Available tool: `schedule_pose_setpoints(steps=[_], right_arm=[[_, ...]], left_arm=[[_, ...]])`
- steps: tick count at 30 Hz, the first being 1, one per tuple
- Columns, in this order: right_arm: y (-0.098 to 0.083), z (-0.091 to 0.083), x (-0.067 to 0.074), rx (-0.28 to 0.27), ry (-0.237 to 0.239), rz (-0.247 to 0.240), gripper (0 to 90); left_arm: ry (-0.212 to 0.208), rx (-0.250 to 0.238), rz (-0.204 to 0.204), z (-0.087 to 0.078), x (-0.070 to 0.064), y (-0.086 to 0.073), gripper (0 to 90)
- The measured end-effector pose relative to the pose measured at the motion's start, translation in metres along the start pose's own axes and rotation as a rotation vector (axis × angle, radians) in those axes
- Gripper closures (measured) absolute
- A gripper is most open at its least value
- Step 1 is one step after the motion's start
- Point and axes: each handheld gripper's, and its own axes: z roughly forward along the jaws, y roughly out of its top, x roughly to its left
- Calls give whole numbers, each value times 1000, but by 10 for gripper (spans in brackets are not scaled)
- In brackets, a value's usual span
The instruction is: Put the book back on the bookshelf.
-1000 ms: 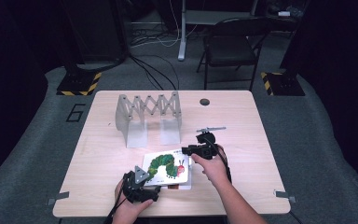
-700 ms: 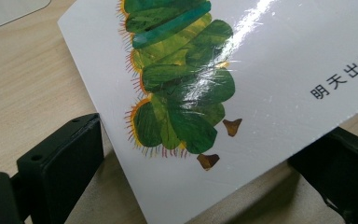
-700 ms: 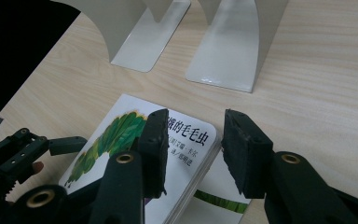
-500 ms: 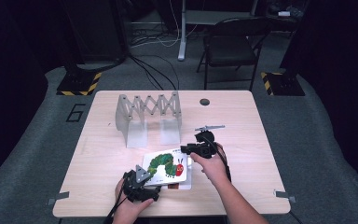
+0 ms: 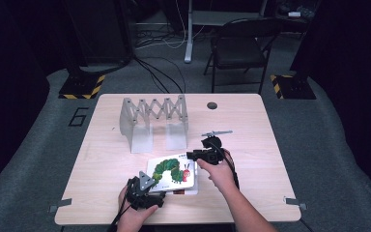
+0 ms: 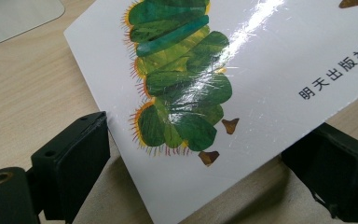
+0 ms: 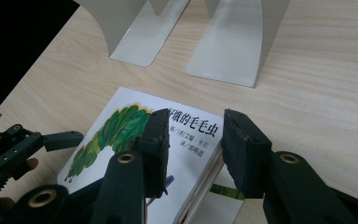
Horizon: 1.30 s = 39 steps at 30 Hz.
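Observation:
A white picture book (image 5: 171,173) with a green caterpillar on its cover lies near the table's front edge. My right gripper (image 5: 193,155) comes in at the book's right side. In the right gripper view its jaws (image 7: 193,135) have just been closing and pinch the book's (image 7: 121,135) edge, one pad on the cover and the other against the fanned pages. My left gripper (image 5: 162,192) sits at the near left corner. In the left gripper view the book's corner (image 6: 261,70) pokes between its wide-set jaws (image 6: 209,135), slightly raised over the wood.
A grey folding book rack (image 5: 153,118) stands upright behind the book, its feet (image 7: 233,42) close to the book's far edge. A small dark round cap (image 5: 212,105) sits at the table's back. A chair (image 5: 241,43) stands on the floor beyond.

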Motion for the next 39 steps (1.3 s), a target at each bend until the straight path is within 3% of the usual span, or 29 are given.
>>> schedule_pose_setpoints(steps=[5, 16, 18, 25, 27, 29, 32, 37, 39], right_arm=[[-1, 0, 0, 14, -3, 25, 618], [-2, 3, -2, 17, -15, 3, 618], [-2, 4, -1, 13, -15, 4, 618], [-2, 2, -1, 4, -13, 8, 623], [-3, 2, 0, 21, -13, 30, 626], [-3, 3, -1, 13, -13, 6, 627], [-3, 3, -1, 15, -10, 4, 628], [-3, 4, -1, 14, -7, 3, 629], [-4, 4, -1, 22, -2, 3, 633]], left_arm=[[2, -4, 14, 0, 2, 0, 87], [-7, 16, 31, -1, 1, 0, 92], [15, 2, 48, -1, -1, -1, 97], [23, -14, 68, -2, -2, -2, 107], [32, -21, 86, -4, -3, -3, 116], [27, -18, 101, -5, -3, -3, 123], [33, -32, 94, -4, -3, -4, 126], [44, -34, 128, -6, -4, -5, 137], [68, -49, 140, -6, -5, -5, 144]])
